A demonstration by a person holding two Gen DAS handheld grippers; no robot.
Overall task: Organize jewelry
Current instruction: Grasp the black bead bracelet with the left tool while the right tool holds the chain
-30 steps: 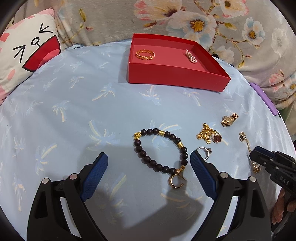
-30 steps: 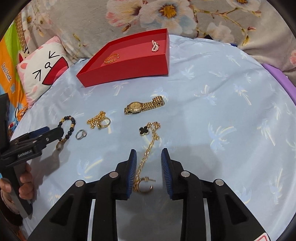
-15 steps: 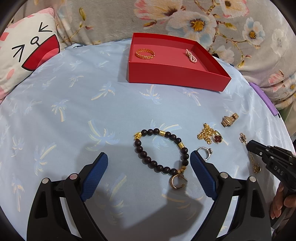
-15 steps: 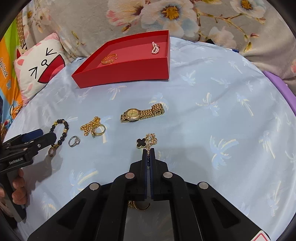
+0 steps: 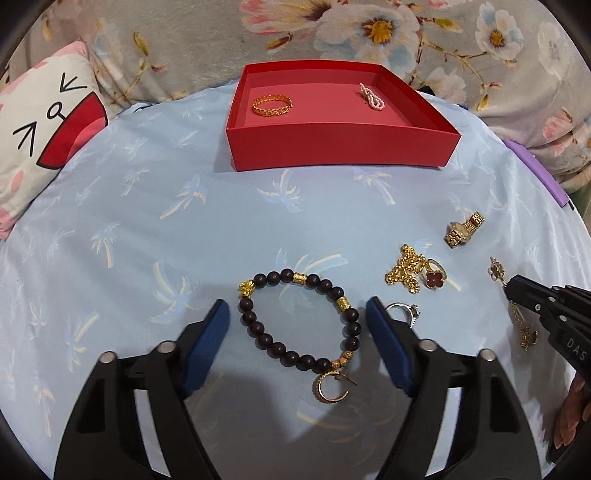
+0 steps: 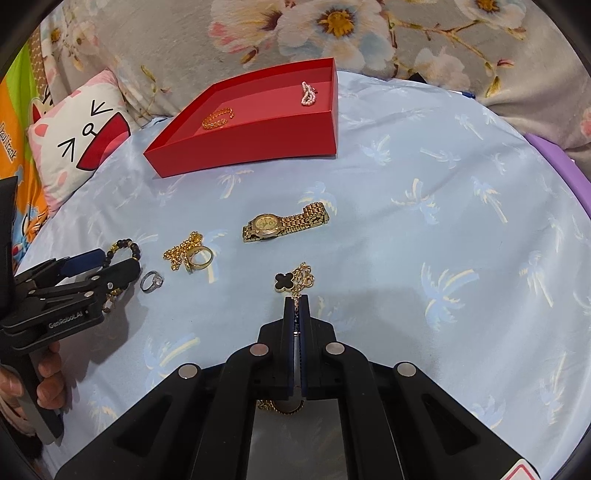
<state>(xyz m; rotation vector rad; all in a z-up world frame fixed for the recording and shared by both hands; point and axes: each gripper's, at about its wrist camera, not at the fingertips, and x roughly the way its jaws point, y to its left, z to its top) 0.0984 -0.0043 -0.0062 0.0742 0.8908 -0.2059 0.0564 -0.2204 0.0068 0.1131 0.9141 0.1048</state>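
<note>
- Pinching the clover chain (image 6: 295, 282) between fingers closed tight together, the right gripper (image 6: 296, 314) has only the thin links, with the black clover charm lying free on the cloth just ahead of the tips and more chain trailing back under the tool.
- Lifting from here could let the fine links slide out of the fingers, I judge, since the grip is on a slim run of chain and the charm's weight hangs at one end.
- Dangling ends could also snag the soft cloth or swing against the gold watch (image 6: 286, 224) on the way to the red box (image 6: 258, 142).
- Hovering low, the left gripper (image 5: 297, 330) has its fingers spread wide on either side of the dark bead bracelet (image 5: 299, 317), holding nothing.
- Closing there may catch the gold hoop earring (image 5: 328, 387) touching the bracelet's near end, or nudge the silver ring (image 5: 402, 312) beside the right-hand finger.
- Resting near the middle, a gold chain with a red clover ring (image 5: 415, 273) lies loose, apart from the rest.
- Carrying everything is a pale blue bedsheet (image 6: 424, 229) printed with palm trees, soft and faintly wrinkled.
- Sitting toward the bed's far edge, the box already holds a gold bangle (image 5: 271, 104) and a pink bead strand (image 5: 371, 96).
- Beyond lie a floral blanket (image 5: 369, 33) and a cat-face pillow (image 5: 48, 129) at the far left corner.
</note>
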